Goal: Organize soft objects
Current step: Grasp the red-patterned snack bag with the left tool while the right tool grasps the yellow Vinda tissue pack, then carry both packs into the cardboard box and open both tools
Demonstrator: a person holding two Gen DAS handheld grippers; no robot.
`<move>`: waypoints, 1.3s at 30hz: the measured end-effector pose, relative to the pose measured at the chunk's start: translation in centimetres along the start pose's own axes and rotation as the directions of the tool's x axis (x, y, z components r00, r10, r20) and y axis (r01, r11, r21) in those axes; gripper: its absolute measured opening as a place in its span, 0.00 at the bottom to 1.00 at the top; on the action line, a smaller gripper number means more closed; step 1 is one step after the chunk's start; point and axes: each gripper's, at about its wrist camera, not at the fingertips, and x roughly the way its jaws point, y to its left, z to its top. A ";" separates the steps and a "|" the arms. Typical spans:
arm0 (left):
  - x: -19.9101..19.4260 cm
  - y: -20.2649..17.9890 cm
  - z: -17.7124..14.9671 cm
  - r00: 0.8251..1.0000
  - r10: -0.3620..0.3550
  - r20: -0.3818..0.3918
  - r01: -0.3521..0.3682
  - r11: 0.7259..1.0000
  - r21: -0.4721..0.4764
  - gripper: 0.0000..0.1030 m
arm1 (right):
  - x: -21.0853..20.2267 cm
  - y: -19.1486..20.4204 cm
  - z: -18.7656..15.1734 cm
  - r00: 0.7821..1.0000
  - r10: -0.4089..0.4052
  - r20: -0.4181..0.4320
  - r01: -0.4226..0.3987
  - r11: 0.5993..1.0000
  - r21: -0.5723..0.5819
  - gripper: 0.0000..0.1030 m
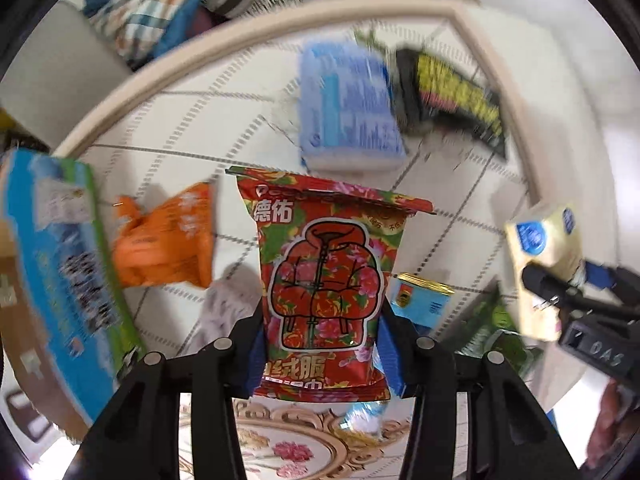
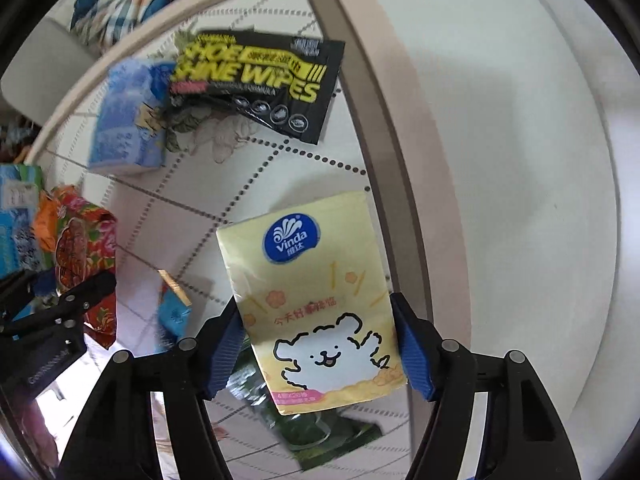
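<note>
the left tool [image 1: 320, 344] is pinched on a red floral plastic wipes packet [image 1: 324, 280], printed with a padded jacket and "德佑", held upright above the white quilted mat [image 1: 200, 120]. the right tool [image 2: 320, 344] is clamped on a pale yellow soft tissue pack [image 2: 316, 300] marked "vinda", with a white dog drawn on it. both are judged lifted for sorting. on the mat beyond, a black "shoe shine wipes" pouch [image 2: 260, 80] is seen just beside a blue tissue pack [image 2: 124, 120].

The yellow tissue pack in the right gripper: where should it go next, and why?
Probably forward and down, beside the blue pack and black wipes pack. The right gripper holds the tissue pack above the mat, where those two already lie together with bare mat in front.
</note>
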 end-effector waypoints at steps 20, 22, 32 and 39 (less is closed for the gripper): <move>-18.1 26.6 -11.6 0.973 -0.021 0.228 0.096 0.941 -0.324 0.42 | -14.1 28.7 -10.1 0.949 0.290 0.121 -0.248 0.927 -0.281 0.69; -17.5 29.5 -11.6 0.975 -0.023 0.220 0.099 0.935 -0.341 0.42 | -13.6 31.9 -10.3 0.950 0.297 0.097 -0.259 0.923 -0.284 0.69; -11.2 39.9 -8.9 0.988 -0.099 0.119 0.137 0.921 -0.366 0.42 | -6.6 44.4 -5.8 0.976 0.211 0.062 -0.187 0.944 -0.272 0.69; -6.1 41.1 -4.8 0.981 -0.187 0.039 0.189 0.921 -0.340 0.42 | -1.3 47.2 -2.3 0.990 0.126 0.056 -0.108 0.961 -0.257 0.69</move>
